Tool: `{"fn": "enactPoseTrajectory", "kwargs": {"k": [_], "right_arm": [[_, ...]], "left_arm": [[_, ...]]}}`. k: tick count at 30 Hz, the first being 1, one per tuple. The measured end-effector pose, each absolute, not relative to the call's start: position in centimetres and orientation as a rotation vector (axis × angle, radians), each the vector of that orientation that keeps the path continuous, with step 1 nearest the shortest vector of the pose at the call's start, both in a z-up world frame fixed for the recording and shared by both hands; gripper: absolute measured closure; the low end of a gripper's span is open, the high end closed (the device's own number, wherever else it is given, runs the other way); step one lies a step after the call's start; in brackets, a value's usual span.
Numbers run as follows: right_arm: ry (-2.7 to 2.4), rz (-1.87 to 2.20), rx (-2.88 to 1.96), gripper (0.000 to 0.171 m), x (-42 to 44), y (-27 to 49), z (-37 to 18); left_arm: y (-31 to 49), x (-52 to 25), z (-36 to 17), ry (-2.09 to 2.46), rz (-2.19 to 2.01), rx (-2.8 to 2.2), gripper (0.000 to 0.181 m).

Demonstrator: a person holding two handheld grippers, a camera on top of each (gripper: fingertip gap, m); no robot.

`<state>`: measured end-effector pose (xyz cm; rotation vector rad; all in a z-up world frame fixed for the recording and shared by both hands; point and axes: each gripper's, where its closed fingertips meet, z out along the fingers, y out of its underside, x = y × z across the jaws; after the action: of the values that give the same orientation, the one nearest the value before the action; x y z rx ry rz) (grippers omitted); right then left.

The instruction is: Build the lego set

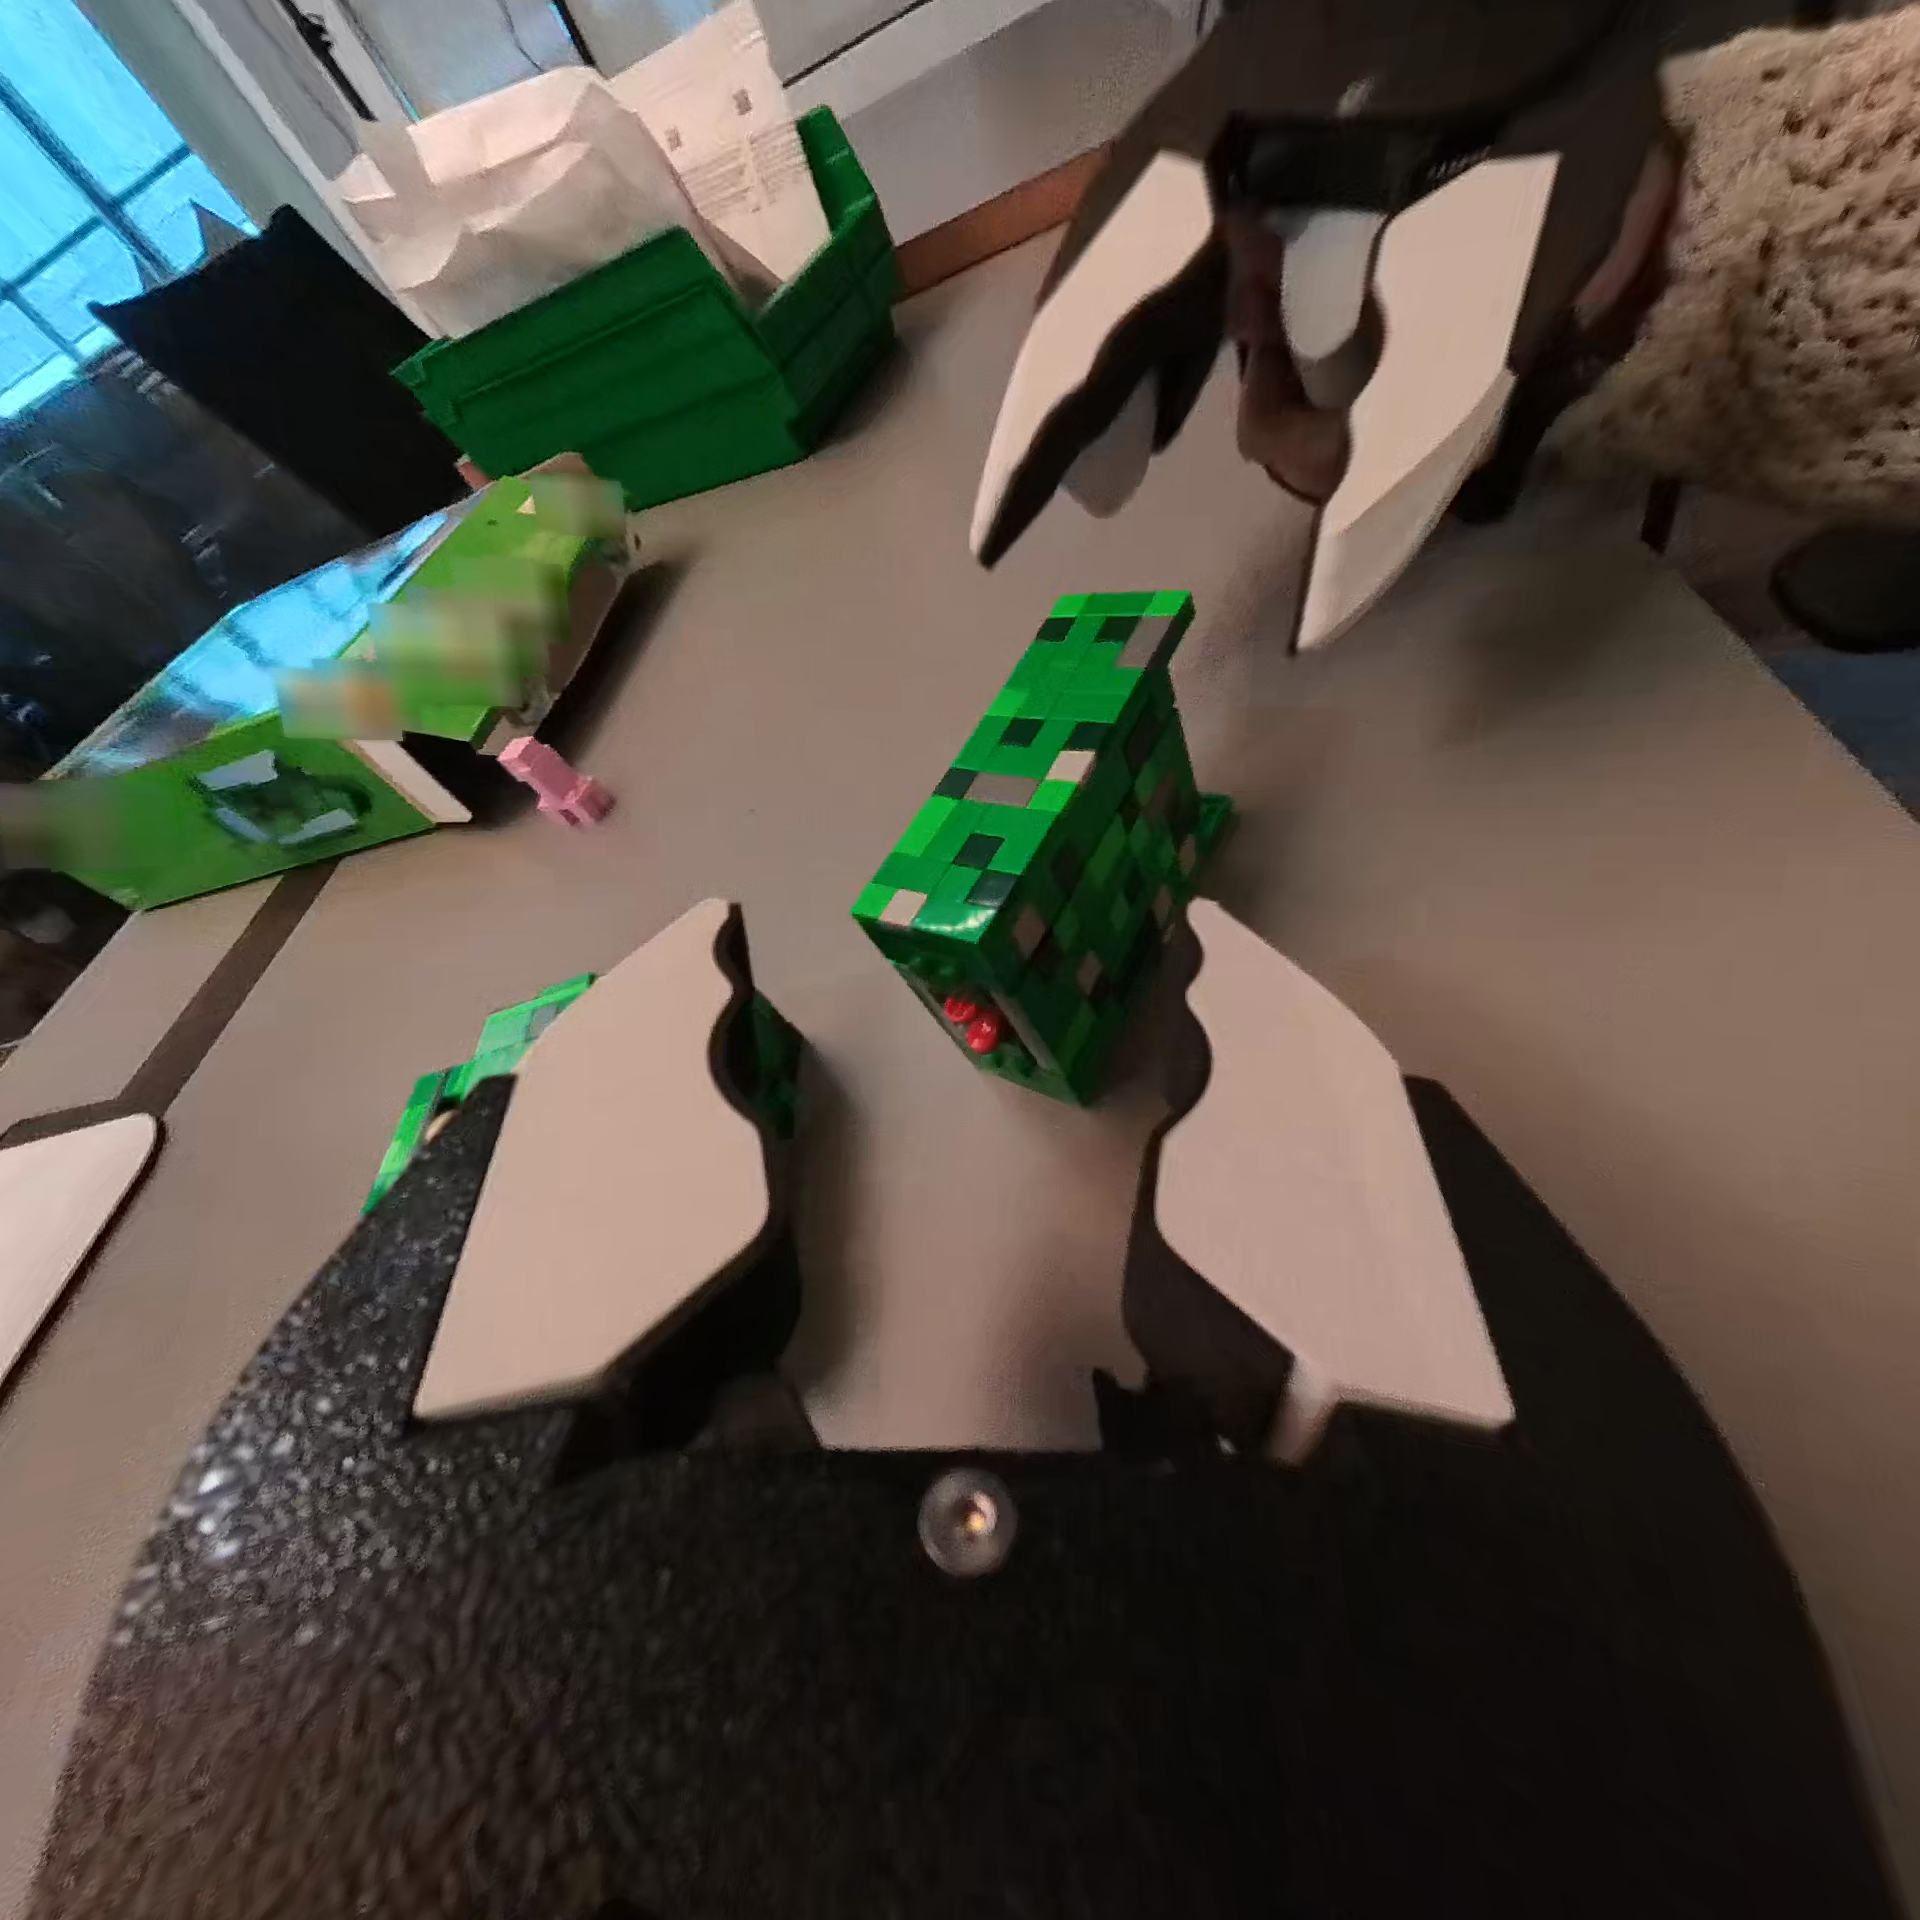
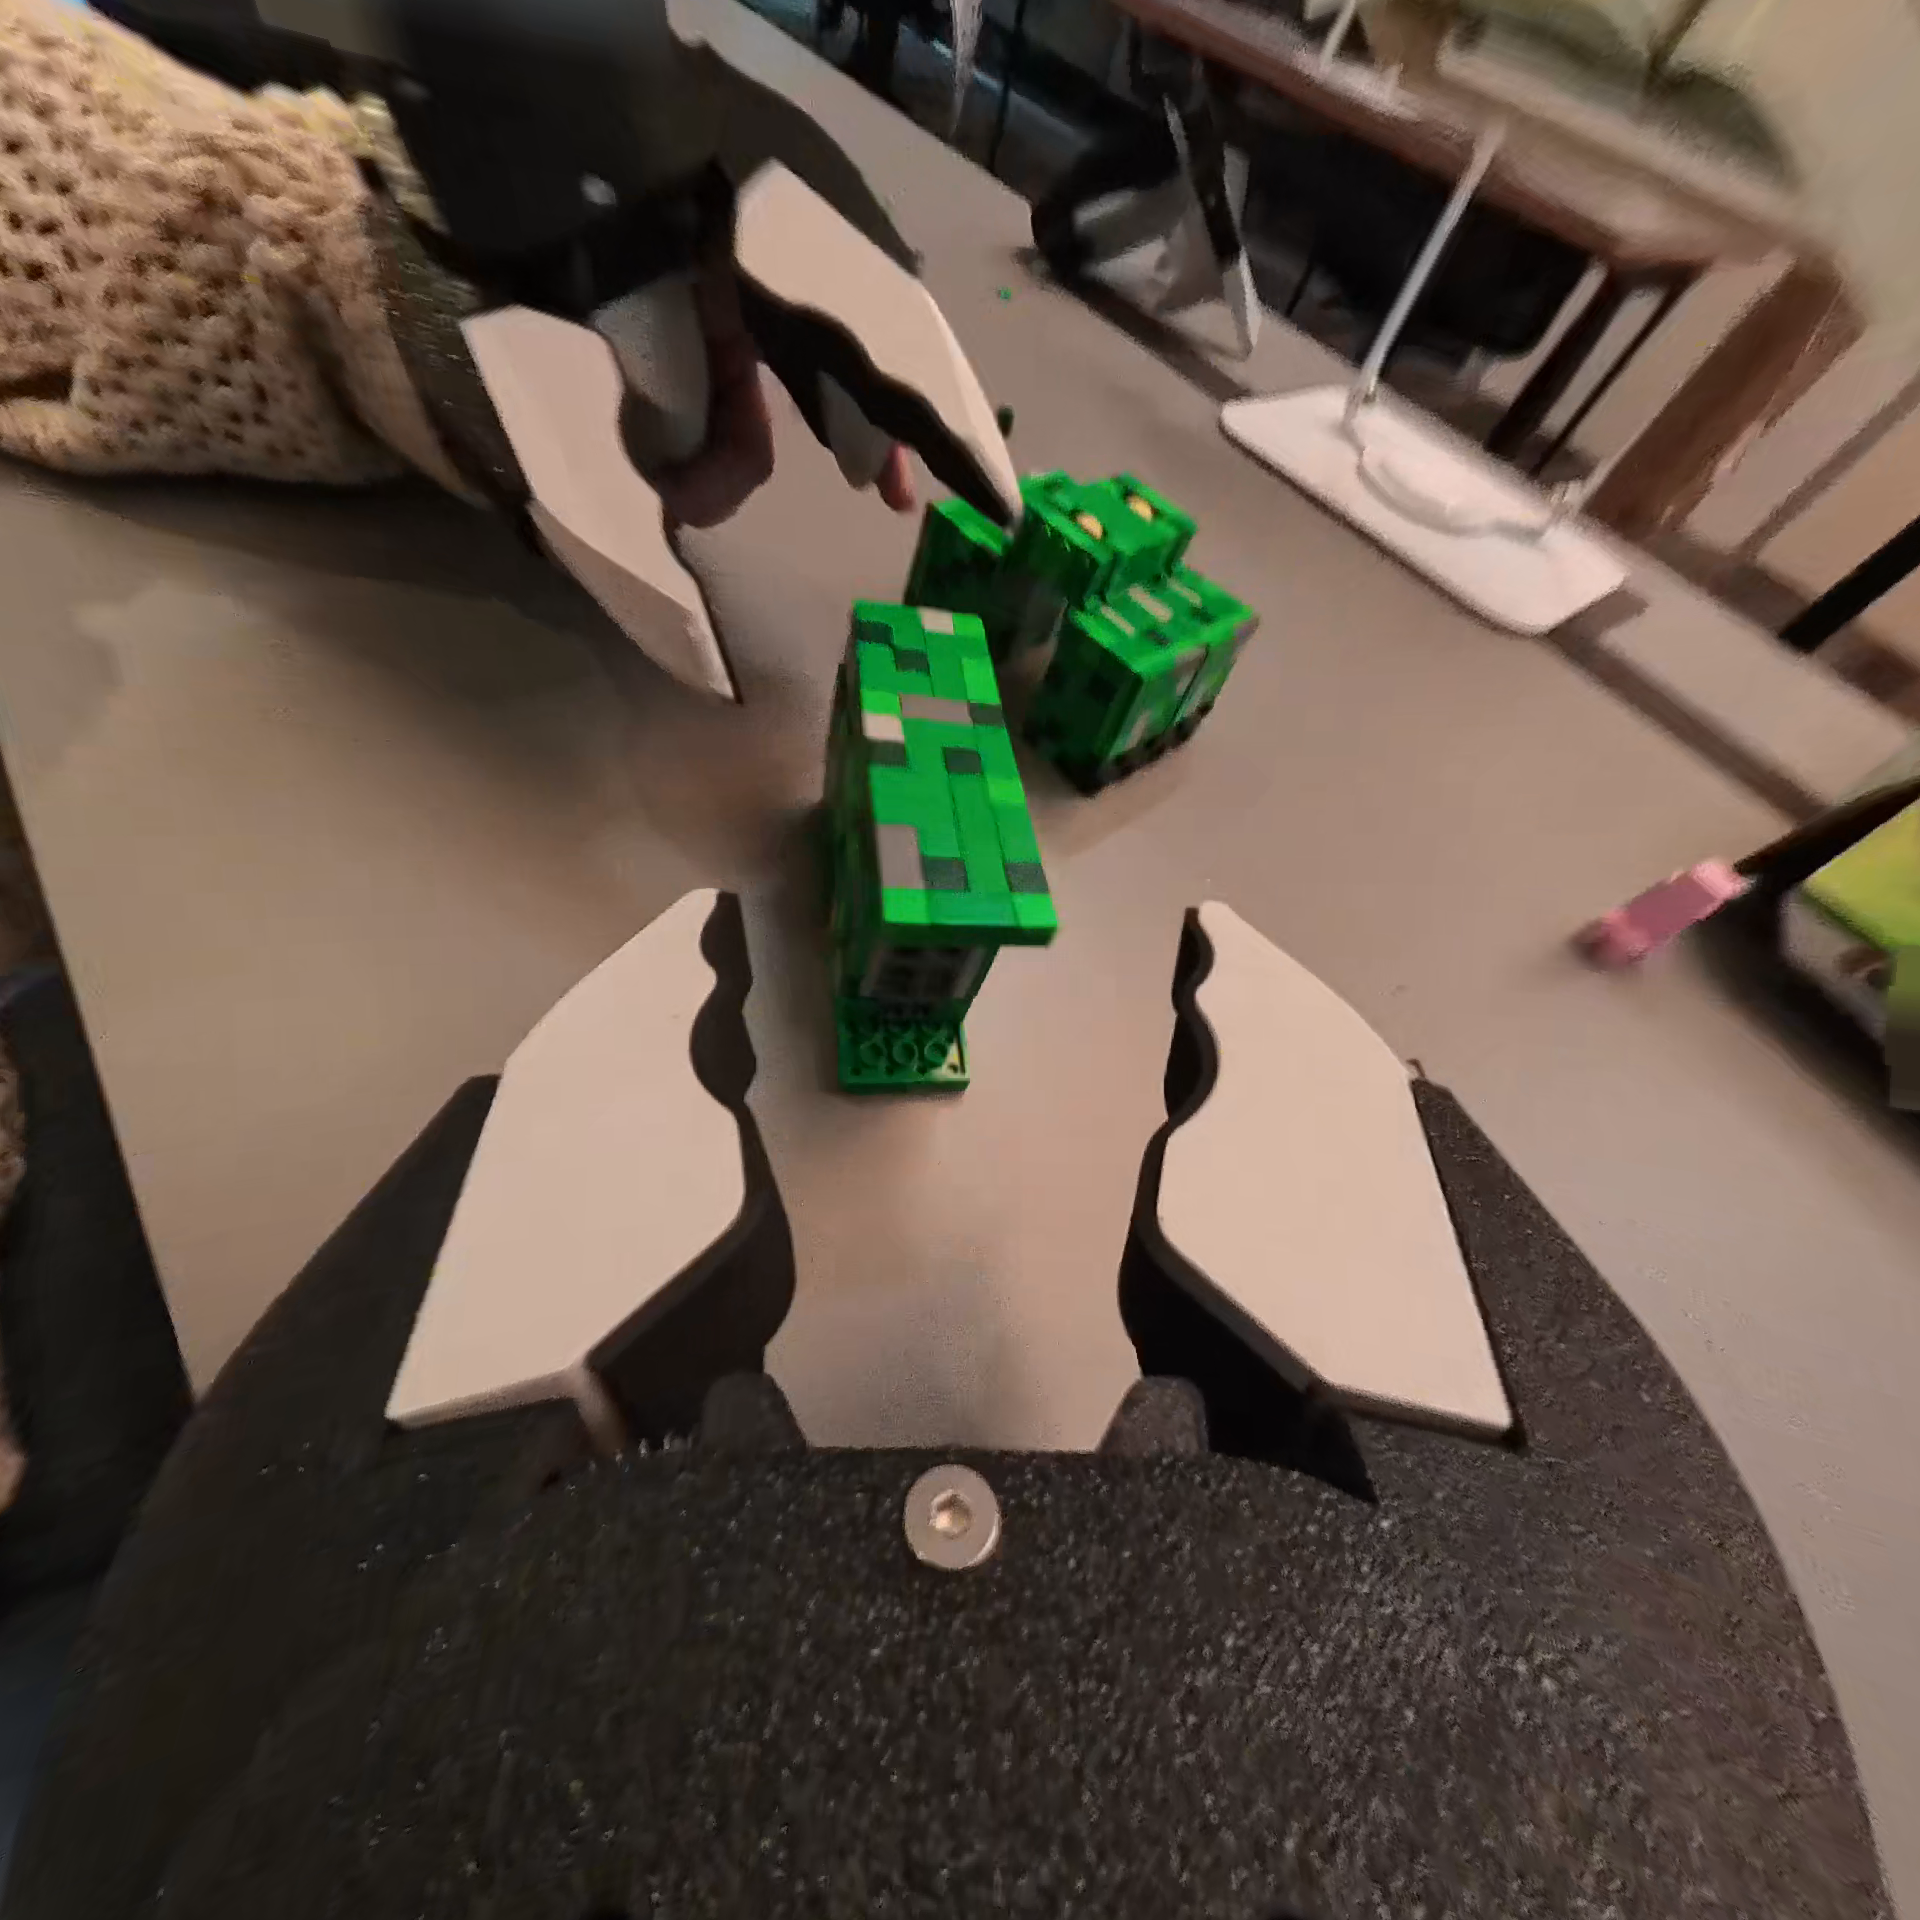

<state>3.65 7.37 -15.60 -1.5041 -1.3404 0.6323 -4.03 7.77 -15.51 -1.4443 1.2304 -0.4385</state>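
Both grippers, my left gripper (image 1: 961, 914) and right gripper (image 2: 961, 914), hang released over the table (image 1: 1455, 935); between them lies the green block body (image 1: 1023, 831), the head piece (image 2: 1122, 634) beyond. Next, I judge: grasp and join them

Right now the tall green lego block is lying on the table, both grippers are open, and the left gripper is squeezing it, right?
Not quite. The left gripper is not squeezing the tall green lego block: in the left wrist view its jaws stand wide apart and the block lies free on the table just ahead of them. The rest holds: the right gripper is open too.
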Motion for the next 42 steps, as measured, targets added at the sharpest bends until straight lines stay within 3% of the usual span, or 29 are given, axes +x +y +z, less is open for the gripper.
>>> {"fn": "enactPoseTrajectory", "kwargs": {"k": [4, 14, 26, 30, 33, 34, 37, 38, 42], "right_arm": [[-1.351, 0.814, -1.672, 0.091, 3.1, 7.6, -18.4], [-1.422, 0.811, -1.771, 0.108, 2.2, 7.6, -20.0], [-1.197, 0.659, -1.772, 0.1, 7.4, 8.5, -18.1], [-1.187, 0.559, -1.731, 0.1, 8.6, 8.3, -17.3], [-1.204, 0.518, -1.665, 0.097, 9.1, 7.6, -16.5], [-1.219, 0.518, -1.635, 0.097, 9.1, 7.1, -16.2], [-1.235, 0.519, -1.557, 0.098, 8.9, 5.8, -15.5], [-1.239, 0.53, -1.542, 0.099, 8.7, 5.4, -15.4], [-1.259, 0.574, -1.497, 0.1, 7.9, 4.3, -15.4]], "left_arm": [[7.3, -4.8, -15.8, 1.179, -0.448, -1.485, 0.121], [7.1, -4.7, -17.5, 1.142, -0.493, -1.671, 0.151], [5.0, -2.4, -18.5, 1.221, -0.567, -1.723, 0.148], [3.2, -0.6, -18.8, 1.285, -0.615, -1.7, 0.167], [4.7, -1.7, -16.2, 1.195, -0.382, -1.493, 0.181], [5.1, -2.2, -15.9, 1.175, -0.334, -1.478, 0.173], [5.5, -1.7, -17.9, 1.18, -0.427, -1.662, 0.114], [5.4, -1.2, -18.8, 1.201, -0.463, -1.724, 0.102], [6.3, -0.3, -20.6, 1.259, -0.431, -1.782, 0.1]]}}
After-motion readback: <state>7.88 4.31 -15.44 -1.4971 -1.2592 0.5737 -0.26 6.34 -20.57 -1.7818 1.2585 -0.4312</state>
